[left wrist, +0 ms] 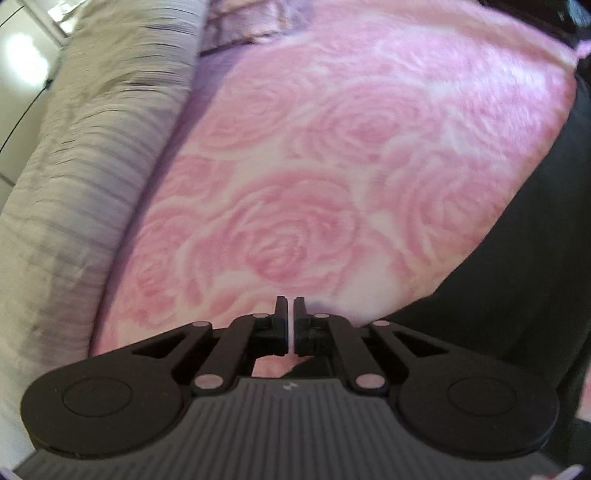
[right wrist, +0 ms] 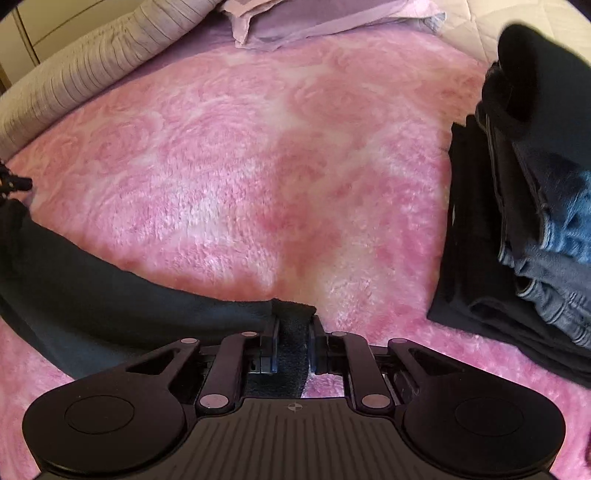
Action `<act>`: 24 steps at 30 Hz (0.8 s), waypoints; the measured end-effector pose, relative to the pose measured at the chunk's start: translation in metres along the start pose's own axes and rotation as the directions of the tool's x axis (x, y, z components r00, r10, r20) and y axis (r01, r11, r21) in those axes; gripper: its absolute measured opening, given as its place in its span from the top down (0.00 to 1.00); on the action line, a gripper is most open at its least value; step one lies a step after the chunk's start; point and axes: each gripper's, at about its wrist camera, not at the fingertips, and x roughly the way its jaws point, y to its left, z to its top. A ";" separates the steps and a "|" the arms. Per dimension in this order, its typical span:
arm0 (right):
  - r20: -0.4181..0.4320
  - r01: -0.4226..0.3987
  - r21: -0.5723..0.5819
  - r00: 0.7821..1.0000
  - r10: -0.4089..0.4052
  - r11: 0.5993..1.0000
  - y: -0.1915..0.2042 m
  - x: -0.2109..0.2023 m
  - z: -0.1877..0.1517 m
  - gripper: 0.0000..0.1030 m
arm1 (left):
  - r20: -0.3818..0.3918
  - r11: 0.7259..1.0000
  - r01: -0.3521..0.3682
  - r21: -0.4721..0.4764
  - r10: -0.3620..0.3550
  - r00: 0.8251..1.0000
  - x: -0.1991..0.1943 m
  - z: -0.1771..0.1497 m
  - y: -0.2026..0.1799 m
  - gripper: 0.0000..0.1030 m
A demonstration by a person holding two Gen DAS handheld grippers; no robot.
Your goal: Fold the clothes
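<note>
A dark garment (right wrist: 92,295) lies stretched across the pink rose-patterned blanket (right wrist: 258,166). My right gripper (right wrist: 293,325) is shut on a thick fold of its edge (right wrist: 293,350); the cloth runs from the jaws to the left. In the left wrist view the same dark garment (left wrist: 517,277) fills the right side, over the blanket (left wrist: 314,184). My left gripper (left wrist: 290,306) has its jaws almost closed with only a thin slit between them; nothing shows between the fingertips.
A stack of folded dark clothes and jeans (right wrist: 524,221) sits on the blanket at the right. A grey striped bolster (left wrist: 74,166) runs along the left edge, also in the right wrist view (right wrist: 92,62). Purple pillows (right wrist: 314,18) lie at the far end.
</note>
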 end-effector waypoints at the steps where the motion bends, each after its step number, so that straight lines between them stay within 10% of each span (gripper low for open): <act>1: 0.013 0.039 -0.014 0.999 -0.039 0.999 0.005 -0.007 -0.003 0.65 | 0.007 1.000 -0.004 -0.020 0.004 1.000 -0.009 -0.004 0.003 0.90; 7: 0.053 0.066 0.060 0.996 -0.069 0.996 0.045 -0.057 -0.052 0.53 | -0.045 0.971 -0.070 -0.228 0.061 0.997 -0.096 -0.084 0.009 0.74; 16: -0.116 -0.277 0.115 0.950 0.290 0.954 0.178 -0.098 -0.160 0.50 | -0.326 0.861 -0.180 -0.476 0.017 0.945 -0.250 -0.302 -0.073 0.63; 20: -0.182 -0.380 0.097 0.902 0.392 0.920 0.240 -0.105 -0.202 0.47 | -0.376 0.775 -0.205 -0.598 -0.046 0.926 -0.306 -0.397 -0.105 0.59; 24: -0.221 -0.353 -0.028 0.914 0.339 0.935 0.283 -0.109 -0.234 0.32 | -0.368 0.664 -0.167 -0.729 -0.174 0.913 -0.330 -0.472 -0.129 0.58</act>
